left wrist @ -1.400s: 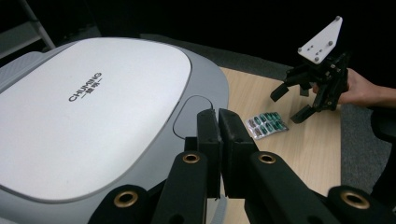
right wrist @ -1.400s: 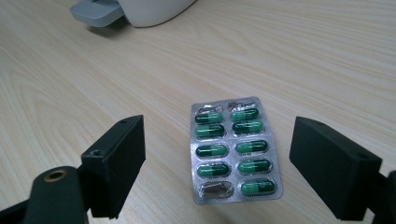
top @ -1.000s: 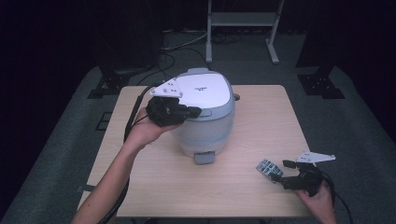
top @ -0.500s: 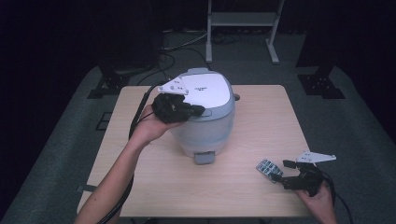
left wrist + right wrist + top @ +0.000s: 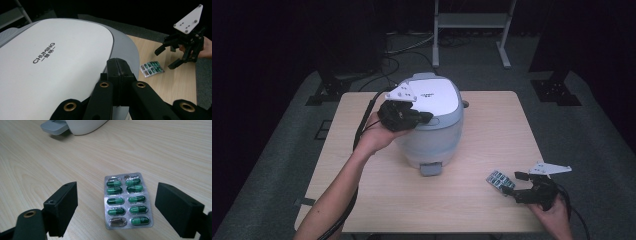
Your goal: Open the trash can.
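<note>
So the wooden table (image 5: 362,145) is carrying one big white and grey rice cooker (image 5: 437,125), which is sitting around the middle with its lid down. The lid is showing "CHUMING" printed on it, and there's a little grey latch tab (image 5: 431,168) sticking out at the front base on the person's side.

The left gripper (image 5: 424,118) is hovering at the cooker's left side, right at the edge of the lid. From its own camera the jaws are pressed together with no gap, nothing between them, and the tips are sitting just over the grey rim of the lid. Can't really tell if they're actually touching it.

The right gripper (image 5: 515,182) is resting low near the front right corner of the table, well apart from the cooker. Its jaws are spread wide and not holding anything. They're pointing at a single blister pack (image 5: 128,200), which is lying flat on the wood just ahead of the tips and lined up with the gap between them, not touched by either jaw.

Counting the pack: two columns of five pockets, so ten. Eight are holding green capsules, and two are looking popped and empty, one at each end of the left column.
</note>
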Motion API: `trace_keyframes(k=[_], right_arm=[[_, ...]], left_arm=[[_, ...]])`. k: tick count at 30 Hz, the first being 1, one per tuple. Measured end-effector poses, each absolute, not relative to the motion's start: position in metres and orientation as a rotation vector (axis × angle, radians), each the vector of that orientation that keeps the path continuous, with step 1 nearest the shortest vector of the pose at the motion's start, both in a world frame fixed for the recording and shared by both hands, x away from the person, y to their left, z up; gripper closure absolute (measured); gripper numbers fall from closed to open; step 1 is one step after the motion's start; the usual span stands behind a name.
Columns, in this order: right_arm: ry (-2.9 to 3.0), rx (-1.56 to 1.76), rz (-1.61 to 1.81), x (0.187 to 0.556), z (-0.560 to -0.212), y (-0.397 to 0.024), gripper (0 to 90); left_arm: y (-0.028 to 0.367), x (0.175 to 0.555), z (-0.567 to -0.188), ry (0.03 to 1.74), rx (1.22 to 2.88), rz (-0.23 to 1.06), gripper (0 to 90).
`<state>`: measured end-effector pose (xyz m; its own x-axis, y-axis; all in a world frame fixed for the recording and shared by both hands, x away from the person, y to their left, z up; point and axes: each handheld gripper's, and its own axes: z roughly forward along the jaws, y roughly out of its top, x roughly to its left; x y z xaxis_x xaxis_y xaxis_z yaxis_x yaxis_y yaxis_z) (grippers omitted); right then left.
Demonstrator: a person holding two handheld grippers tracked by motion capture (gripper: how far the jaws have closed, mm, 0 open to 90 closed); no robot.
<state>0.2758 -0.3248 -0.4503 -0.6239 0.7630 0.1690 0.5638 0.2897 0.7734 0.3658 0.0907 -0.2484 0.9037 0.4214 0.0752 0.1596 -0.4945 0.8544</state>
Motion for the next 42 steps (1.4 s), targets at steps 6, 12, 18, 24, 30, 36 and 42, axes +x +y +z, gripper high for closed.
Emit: trace_keyframes(k=[6,12,18,24,30,36,42], right_arm=[[2.326,1.225,1.244,0.276,-0.45,-0.324,17.0],[2.329,1.229,1.243,0.276,-0.451,-0.324,16.9],[2.335,1.218,1.24,0.276,-0.45,-0.322,16.9],[2.33,1.221,1.245,0.276,-0.45,-0.324,16.9],[2.338,1.221,1.239,0.277,-0.452,-0.324,16.9],[2.343,1.214,1.23,0.275,-0.451,-0.322,16.9],[2.344,1.208,1.221,0.275,-0.451,-0.321,16.9]], left_arm=[[0.089,0.364,-0.247,0.41,2.106,0.369,90.0],[0.089,0.363,-0.246,0.41,2.12,0.39,90.0],[0.087,0.36,-0.247,0.411,2.13,0.402,90.0],[0.089,0.355,-0.239,0.379,2.125,0.416,78.6],[0.096,0.349,-0.227,0.362,2.089,0.386,71.7],[0.104,0.339,-0.228,0.35,2.093,0.373,67.5],[0.115,0.332,-0.231,0.357,2.084,0.354,61.4]])
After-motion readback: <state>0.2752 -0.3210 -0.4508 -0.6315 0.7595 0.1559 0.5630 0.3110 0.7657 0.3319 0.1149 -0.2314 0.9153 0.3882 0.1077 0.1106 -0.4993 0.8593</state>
